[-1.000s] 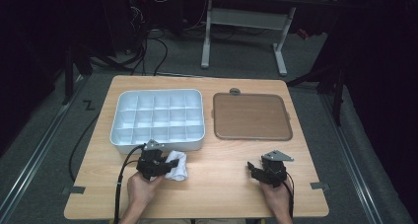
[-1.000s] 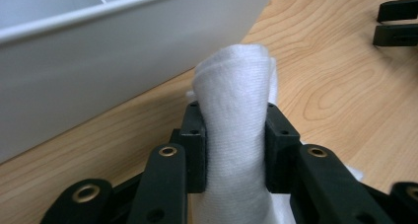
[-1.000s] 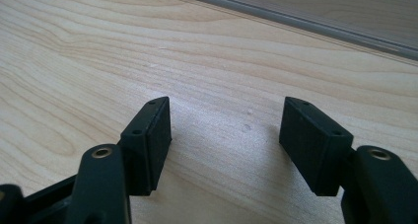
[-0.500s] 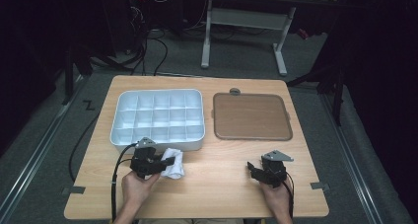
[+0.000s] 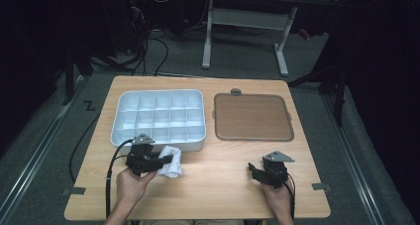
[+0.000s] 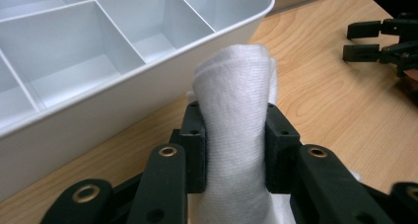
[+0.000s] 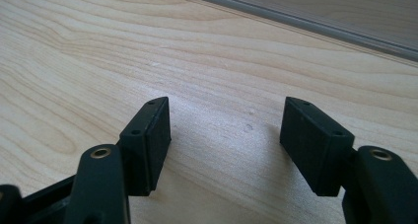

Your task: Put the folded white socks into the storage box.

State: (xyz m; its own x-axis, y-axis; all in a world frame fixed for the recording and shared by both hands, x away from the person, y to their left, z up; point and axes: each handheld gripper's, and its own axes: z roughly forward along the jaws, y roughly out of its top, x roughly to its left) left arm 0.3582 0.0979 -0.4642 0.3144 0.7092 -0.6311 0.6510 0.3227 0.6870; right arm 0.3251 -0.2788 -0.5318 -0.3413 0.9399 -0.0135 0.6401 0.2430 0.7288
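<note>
A rolled white cloth stands between the jaws of my left gripper, which is shut on it. From above, the left gripper sits just in front of the white compartment box, with the cloth bunched at its tip near the box's front wall. The box's compartments are empty. My right gripper is open just above bare wood with nothing between its pads. In the high view the right gripper is near the table's front right.
A flat brown tray lies right of the white box, and its grey edge runs across the top of the right gripper view. The right gripper appears far off at the upper right of the left gripper view. Bare wooden table lies between the hands.
My left gripper has risen slightly with the cloth in it and drifted a little left, closer to the box. The right gripper has not moved.
</note>
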